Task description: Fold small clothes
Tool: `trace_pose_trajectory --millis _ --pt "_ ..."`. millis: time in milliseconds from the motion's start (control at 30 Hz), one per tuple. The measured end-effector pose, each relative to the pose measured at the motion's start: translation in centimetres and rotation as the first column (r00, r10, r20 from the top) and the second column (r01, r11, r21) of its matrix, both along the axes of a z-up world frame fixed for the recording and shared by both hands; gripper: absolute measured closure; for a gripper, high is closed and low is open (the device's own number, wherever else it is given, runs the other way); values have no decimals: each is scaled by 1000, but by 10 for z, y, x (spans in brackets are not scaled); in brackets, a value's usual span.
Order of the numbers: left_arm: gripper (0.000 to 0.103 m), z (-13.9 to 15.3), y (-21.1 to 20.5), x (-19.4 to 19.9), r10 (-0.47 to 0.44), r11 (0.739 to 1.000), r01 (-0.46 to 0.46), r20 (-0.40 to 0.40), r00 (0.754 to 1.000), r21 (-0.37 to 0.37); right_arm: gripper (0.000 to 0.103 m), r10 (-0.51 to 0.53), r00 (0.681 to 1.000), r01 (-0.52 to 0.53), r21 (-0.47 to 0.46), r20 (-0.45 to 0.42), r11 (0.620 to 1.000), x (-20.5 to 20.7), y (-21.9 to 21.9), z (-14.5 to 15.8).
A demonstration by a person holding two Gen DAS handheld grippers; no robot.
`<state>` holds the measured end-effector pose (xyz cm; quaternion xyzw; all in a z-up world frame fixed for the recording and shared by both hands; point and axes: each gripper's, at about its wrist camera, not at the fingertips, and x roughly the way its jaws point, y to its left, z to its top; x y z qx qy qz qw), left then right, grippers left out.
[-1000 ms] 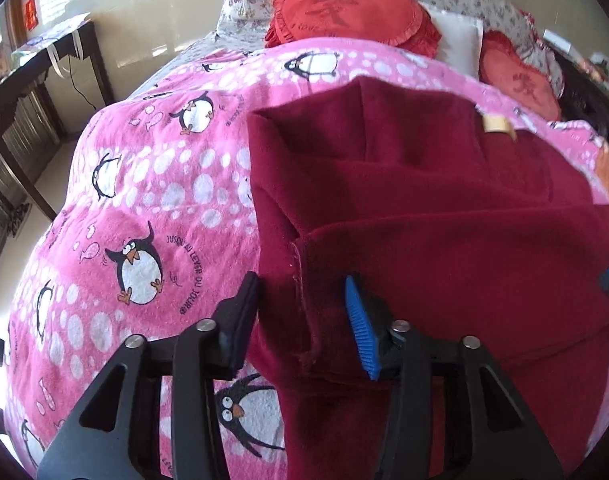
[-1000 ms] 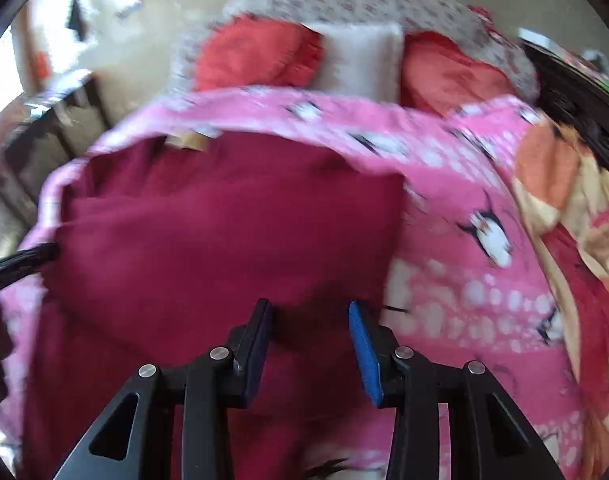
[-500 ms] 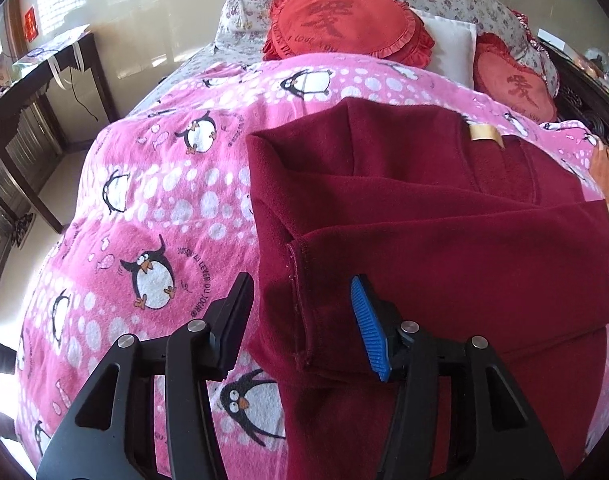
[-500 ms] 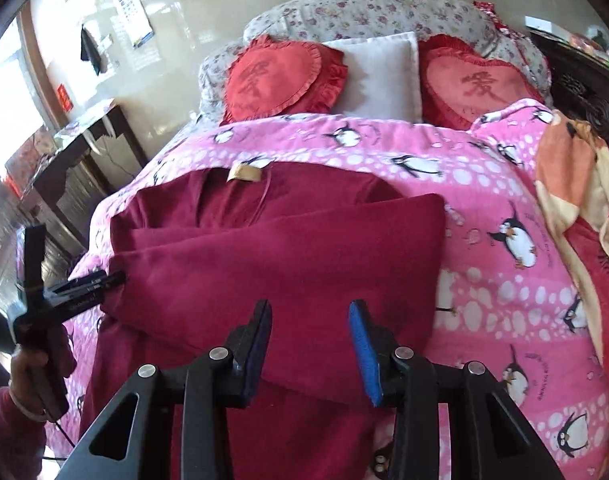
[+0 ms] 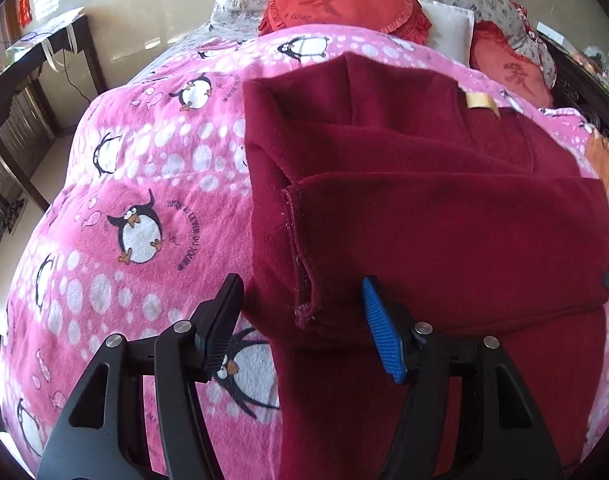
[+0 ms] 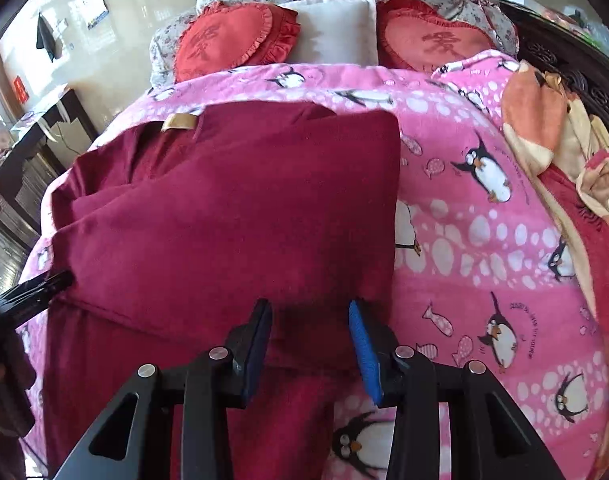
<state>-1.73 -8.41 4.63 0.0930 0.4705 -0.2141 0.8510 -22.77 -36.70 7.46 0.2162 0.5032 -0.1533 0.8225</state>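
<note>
A dark red garment (image 5: 424, 220) lies on the bed with a sleeve folded across its body and a tan label (image 5: 478, 101) at the collar. My left gripper (image 5: 300, 284) hovers at the garment's left side. Its jaws are opening, and the folded sleeve's hemmed end lies between them without being pressed. In the right wrist view the garment (image 6: 232, 208) fills the middle. My right gripper (image 6: 309, 304) stands open just above the lower right corner of the fold, gripping nothing. The left gripper (image 6: 36, 292) shows at that view's left edge.
A pink penguin blanket (image 5: 144, 184) covers the bed. Red heart cushions (image 6: 232, 40) and a white pillow (image 6: 336, 28) lie at the head. An orange patterned blanket (image 6: 552, 140) is bunched on the right. A dark wooden table (image 5: 36, 64) stands left of the bed.
The left jaws have spread wider around the sleeve end. The right gripper has shifted slightly over the garment's right part, its jaws unchanged.
</note>
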Motion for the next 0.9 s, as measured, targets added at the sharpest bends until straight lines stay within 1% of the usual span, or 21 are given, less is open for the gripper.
trace_pose_trajectory --millis 33,67,133,233,300,400,467,533,600,633,667,733,767,800,833,867,900 --pt "42 4 1 -3 -2 1000 2 5 1000 0 63 0 1000 0 1 21 1000 -5 0 9" --pt "42 8 3 -7 -4 1000 4 11 1000 5 59 -5 999 5 3 41 1000 -11 0 17" --pt "42 15 5 -17 -13 1000 13 23 1000 10 56 -27 999 26 11 38 1000 -23 -1 24" --pt "42 24 13 -35 -33 999 32 37 999 9 56 -54 998 52 64 30 997 -43 1 21" --pt "42 29 18 -48 -41 999 40 46 998 8 56 -72 997 70 83 19 994 -56 5 16" --pt "42 32 27 -66 -56 998 55 48 997 9 56 -75 997 73 123 14 990 -74 16 11" --pt "42 34 34 -79 -64 998 64 41 997 4 55 -61 998 61 152 -5 987 -81 22 5" --pt "42 34 39 -88 -66 998 66 28 997 -5 55 -59 998 62 160 -26 985 -89 29 0" --pt "42 32 48 -100 -67 997 67 0 998 -27 53 -73 997 76 181 -23 981 -101 33 -3" --pt "42 31 51 -104 -67 997 67 -12 998 -34 48 -79 997 82 196 -24 977 -105 34 -5" --pt "42 28 56 -109 -66 997 65 -25 998 -38 40 -80 996 85 211 -33 974 -109 36 -9" --pt "42 24 60 -118 -64 998 63 -37 997 -27 38 -69 996 79 235 -50 969 -112 41 -20" --pt "42 21 63 -123 -62 998 62 -42 997 -19 41 -62 997 71 234 -45 970 -112 43 -23" --pt "42 19 67 -127 -60 998 59 -48 997 -14 49 -48 998 53 201 -27 978 -113 48 -22" --pt "42 18 72 -132 -58 998 58 -56 997 -13 81 -25 1000 27 176 -12 984 -113 52 -20" --pt "42 17 77 -135 -56 998 55 -63 996 -17 90 -5 1000 5 166 -5 986 -113 56 -19" --pt "42 17 82 -139 -49 999 48 -70 996 -22 91 -15 1000 13 164 7 986 -116 57 -18"
